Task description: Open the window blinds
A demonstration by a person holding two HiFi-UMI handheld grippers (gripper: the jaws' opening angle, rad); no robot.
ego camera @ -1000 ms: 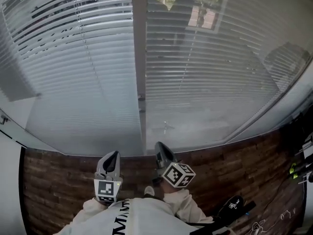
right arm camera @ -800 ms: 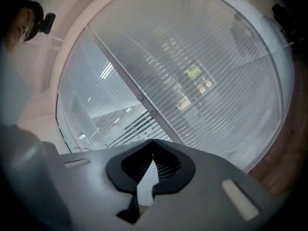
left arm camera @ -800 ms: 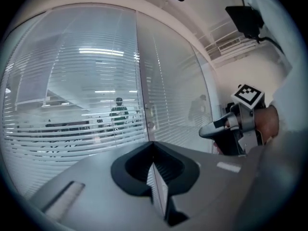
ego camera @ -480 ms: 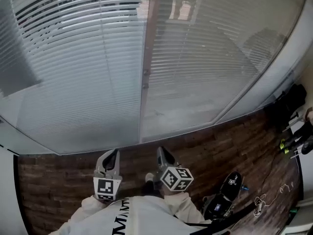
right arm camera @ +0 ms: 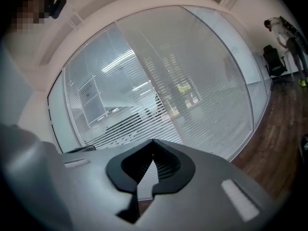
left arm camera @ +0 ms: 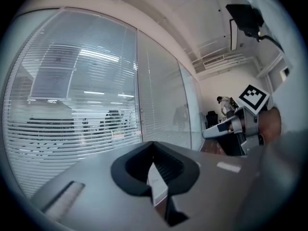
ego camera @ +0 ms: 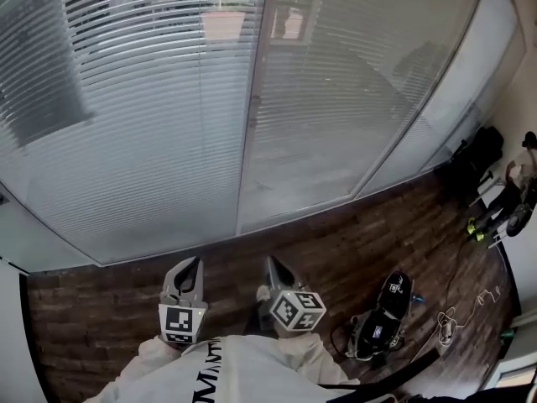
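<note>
While blinds (ego camera: 151,99) hang ahead, left tool (ego camera: 193,264) and right tool (ego camera: 273,264) both pinched closed, empty.

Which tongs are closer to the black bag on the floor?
Right. In the head view the right tongs are just left of the black bag; the left tongs are farther left, beyond the right pair.

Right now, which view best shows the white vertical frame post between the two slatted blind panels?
Head view: the white vertical frame post runs unblocked down to the brown wooden floor. Both gripper views show it, but with its lower end hidden.
</note>
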